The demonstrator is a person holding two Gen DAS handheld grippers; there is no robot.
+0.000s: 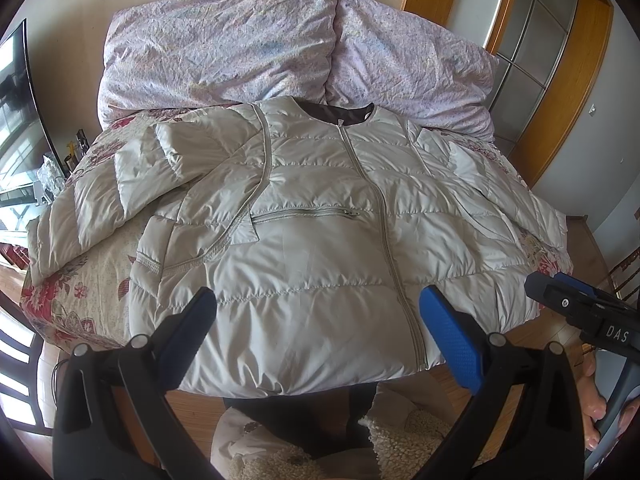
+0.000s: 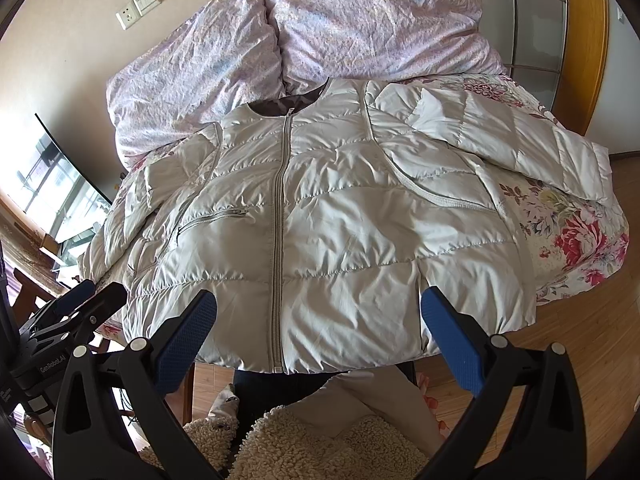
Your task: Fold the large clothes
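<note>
The jacket [image 1: 320,216] lies flat and zipped on the bed [image 1: 92,292], filling the middle of both views. The left gripper [image 1: 318,304] and right gripper [image 2: 319,306] hang spread wide above its bottom edge, holding nothing.

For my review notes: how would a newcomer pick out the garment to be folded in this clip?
Start at the bed with the red-flowered cover. The jacket lies spread flat on it, front up, zipped, sleeves out to both sides, below two crumpled lilac pillows. It is the only plain pale grey, puffy quilted thing there; everything around it is patterned.
</note>
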